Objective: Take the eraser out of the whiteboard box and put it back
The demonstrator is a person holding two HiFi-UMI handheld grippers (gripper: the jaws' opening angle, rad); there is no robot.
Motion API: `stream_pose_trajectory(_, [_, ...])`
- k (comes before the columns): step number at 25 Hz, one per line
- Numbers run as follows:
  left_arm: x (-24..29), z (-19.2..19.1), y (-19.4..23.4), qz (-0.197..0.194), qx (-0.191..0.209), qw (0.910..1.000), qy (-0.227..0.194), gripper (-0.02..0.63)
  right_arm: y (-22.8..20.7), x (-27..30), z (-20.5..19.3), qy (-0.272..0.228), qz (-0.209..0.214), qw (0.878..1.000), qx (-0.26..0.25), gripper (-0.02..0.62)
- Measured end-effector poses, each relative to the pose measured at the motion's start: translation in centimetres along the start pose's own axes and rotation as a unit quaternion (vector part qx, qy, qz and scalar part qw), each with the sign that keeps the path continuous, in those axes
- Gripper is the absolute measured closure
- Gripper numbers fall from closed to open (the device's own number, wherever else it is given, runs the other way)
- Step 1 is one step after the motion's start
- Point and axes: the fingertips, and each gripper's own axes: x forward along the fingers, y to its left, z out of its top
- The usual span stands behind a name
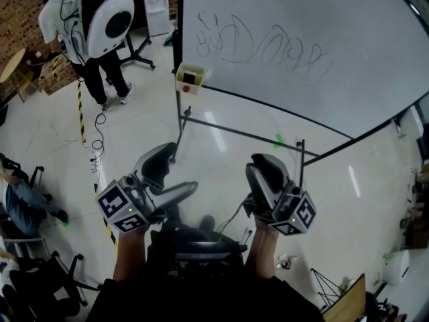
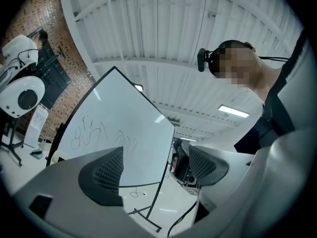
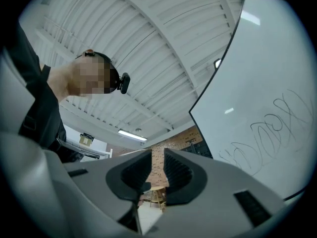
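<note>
A whiteboard (image 1: 301,39) with scribbles stands on a black frame ahead of me. A pale yellow box (image 1: 190,78) with a dark patch and a red spot hangs at its lower left corner. I cannot make out the eraser as a separate thing. My left gripper (image 1: 175,174) is held low, well short of the box, jaws open and empty. In the left gripper view the left gripper (image 2: 156,170) frames the whiteboard (image 2: 114,128). My right gripper (image 1: 266,165) is to its right, also far from the board. In the right gripper view the right gripper (image 3: 157,170) is shut on nothing, beside the whiteboard (image 3: 267,98).
The whiteboard's black stand bars (image 1: 241,134) cross the floor between me and the board. A white rounded machine (image 1: 94,25) stands at the back left, near yellow-black floor tape (image 1: 82,113). A seated person (image 1: 27,203) is at the left. A wheeled base (image 1: 194,241) sits below my hands.
</note>
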Motion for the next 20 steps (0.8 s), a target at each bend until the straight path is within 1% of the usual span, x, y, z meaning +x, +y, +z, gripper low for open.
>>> stream_pose_trajectory(2, [0.2, -0.9, -1.1, 0.0, -0.002, 0.9999, 0.011, 0.192, 0.1, -0.8, 0.4, -0.005, 0.005, 1.0, 0.004, 0.502])
stream_pose_trajectory(5, [0.6, -1.6, -2.4, 0.006, 0.001, 0.9998, 0.017, 0.192, 0.3, -2.0, 0.7, -0.009, 0.013, 1.0, 0.005, 0.502])
stream_pose_trajectory(9, [1.3, -2.6, -4.0, 0.009, 0.005, 0.9997, 0.022, 0.192, 0.6, -4.1, 1.0, -0.009, 0.02, 0.999, 0.026, 0.502])
stream_pose_trajectory(14, [1.9, -3.3, -5.7, 0.016, 0.01, 0.9995, 0.025, 0.192, 0.9, -5.5, 1.4, -0.011, 0.032, 0.998, 0.043, 0.508])
stream_pose_trajectory(20, [1.6, -3.7, -6.8, 0.032, 0.011, 0.9992, 0.023, 0.192, 1.4, -6.1, 1.5, -0.008, 0.047, 0.998, 0.052, 0.508])
